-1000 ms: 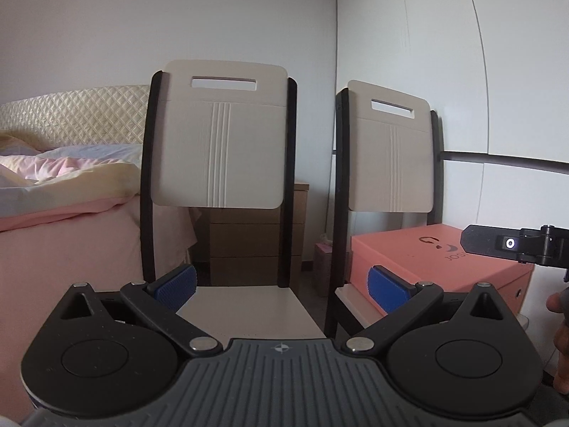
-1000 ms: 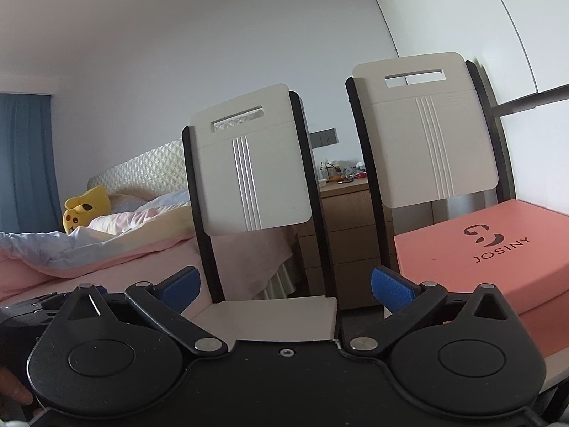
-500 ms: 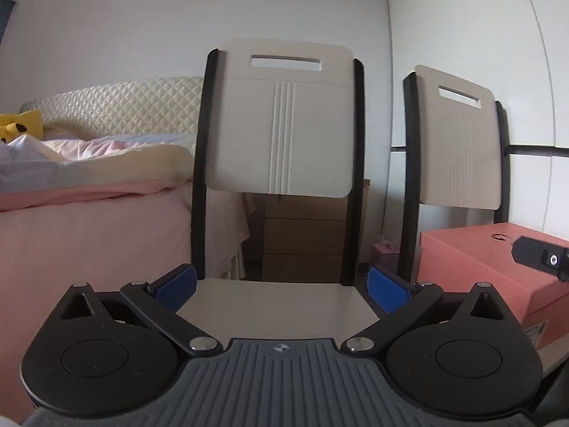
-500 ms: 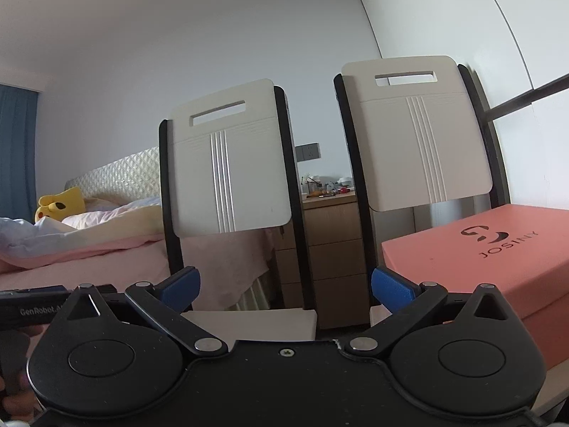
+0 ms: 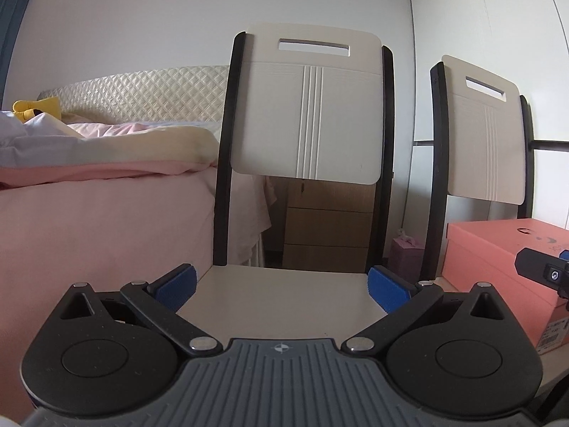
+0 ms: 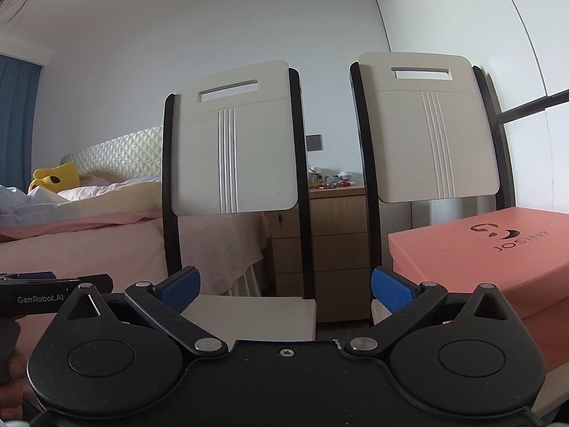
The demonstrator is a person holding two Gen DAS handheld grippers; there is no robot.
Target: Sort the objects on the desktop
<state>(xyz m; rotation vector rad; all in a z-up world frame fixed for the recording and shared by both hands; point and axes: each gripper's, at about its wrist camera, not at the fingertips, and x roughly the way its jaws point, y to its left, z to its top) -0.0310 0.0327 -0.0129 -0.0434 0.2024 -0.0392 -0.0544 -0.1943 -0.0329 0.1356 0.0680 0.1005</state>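
Note:
No desktop or small objects to sort are in view. My left gripper (image 5: 281, 286) is open and empty, its blue pads wide apart over the seat of a cream chair (image 5: 306, 106). My right gripper (image 6: 284, 286) is open and empty, pointing between the two cream chairs (image 6: 231, 146). A salmon-pink shoe box (image 6: 490, 245) marked JOSINY lies on the right chair's seat, just right of the right gripper; it also shows in the left wrist view (image 5: 498, 252). The left gripper's body (image 6: 53, 295) shows at the left edge of the right wrist view.
A bed with pink covers (image 5: 99, 192) and a yellow plush toy (image 6: 57, 176) stands at the left. A wooden drawer unit (image 6: 338, 235) with small clutter on top stands behind the chairs. A white wall and wardrobe panel (image 6: 462, 17) are at the right.
Both views have swung: the left gripper now faces the left chair squarely, with the pink box further right. The right gripper has pulled back a little. Both grippers stayed open.

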